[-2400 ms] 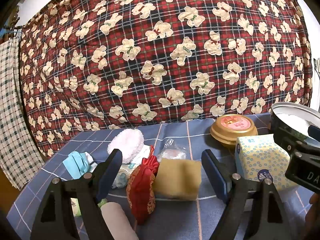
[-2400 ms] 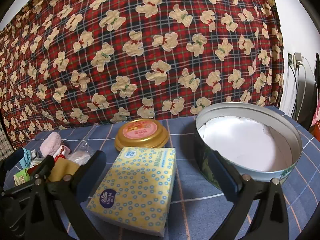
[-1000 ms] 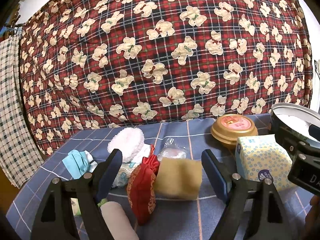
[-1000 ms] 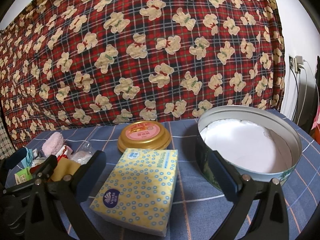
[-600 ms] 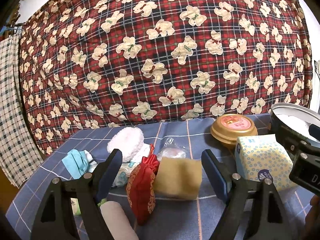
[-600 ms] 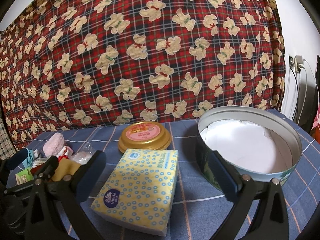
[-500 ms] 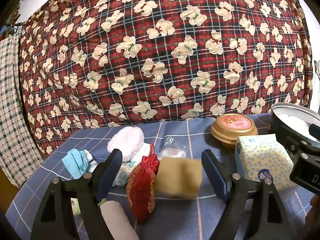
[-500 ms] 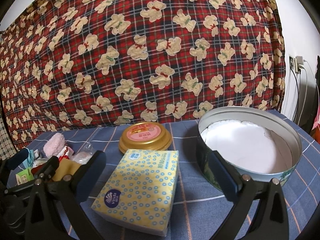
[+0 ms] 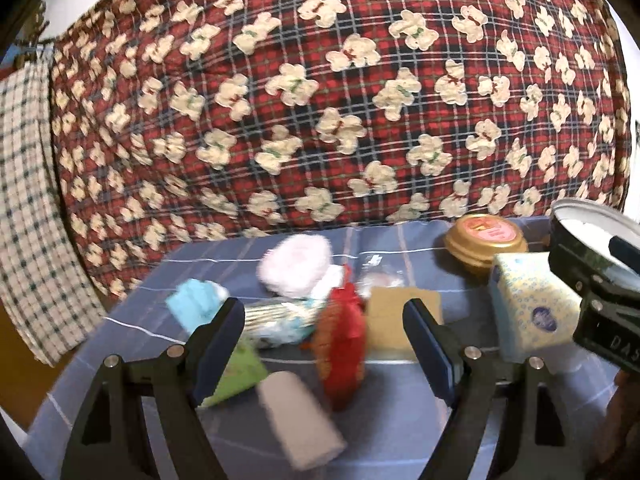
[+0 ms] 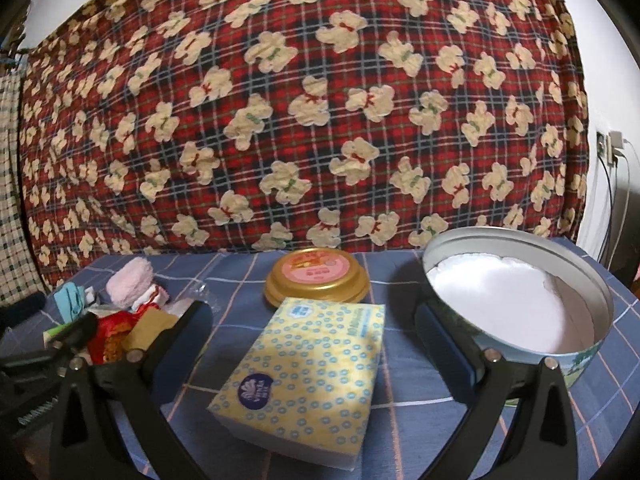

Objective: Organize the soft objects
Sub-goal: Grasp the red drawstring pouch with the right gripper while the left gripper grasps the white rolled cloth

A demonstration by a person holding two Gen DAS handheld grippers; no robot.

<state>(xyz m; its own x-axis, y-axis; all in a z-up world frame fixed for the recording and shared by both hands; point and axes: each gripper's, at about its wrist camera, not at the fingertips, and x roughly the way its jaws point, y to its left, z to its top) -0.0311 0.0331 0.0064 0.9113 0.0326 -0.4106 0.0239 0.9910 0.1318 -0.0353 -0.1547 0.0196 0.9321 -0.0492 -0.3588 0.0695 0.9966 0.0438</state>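
In the left wrist view my left gripper is open and empty above a pile of soft things: a red pouch, a tan sponge, a pink puff, a light blue cloth, a green packet and a pale roll. In the right wrist view my right gripper is open and empty over a yellow tissue pack. A round open tin lined in white stands to its right.
A gold lidded jar stands behind the tissue pack on the blue checked tablecloth. A red bear-print quilt hangs as a backdrop. A checked cloth hangs at far left. Wall socket and cables are at far right.
The left gripper has lifted and tilted, so the pile sits lower and blurred in its view and the green packet shows. The right gripper has shifted slightly.
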